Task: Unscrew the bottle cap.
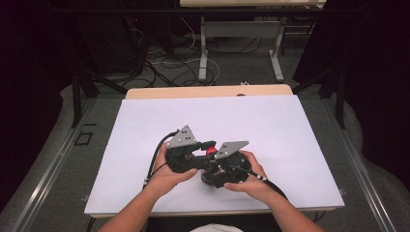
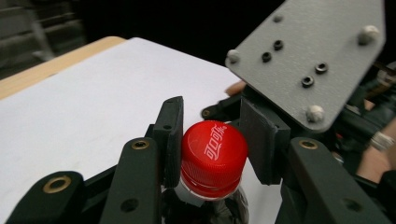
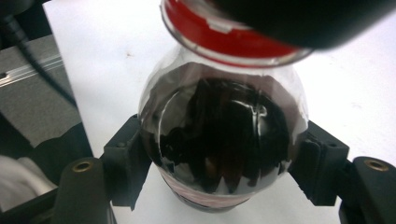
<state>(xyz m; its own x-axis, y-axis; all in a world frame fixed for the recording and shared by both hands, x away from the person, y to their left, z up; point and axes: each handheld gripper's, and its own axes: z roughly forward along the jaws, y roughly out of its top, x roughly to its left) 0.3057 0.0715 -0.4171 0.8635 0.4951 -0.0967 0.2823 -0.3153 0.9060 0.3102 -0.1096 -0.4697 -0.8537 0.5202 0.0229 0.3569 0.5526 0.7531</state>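
Glossy clear plastic bottle [image 3: 219,140] w/ ribbed red plastic cap [image 2: 212,156]; matt white tabletop [image 1: 217,116].

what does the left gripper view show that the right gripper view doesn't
Left gripper view: the white script on the top of the red cap, the left gripper's fingers closed on the cap's sides, and the grey plate of the right gripper behind it.

Right gripper view: the dark-filled body of the bottle, clamped on both sides by the right gripper's fingers, and a black cable off the table's edge.

Both: the red cap and the white table top.
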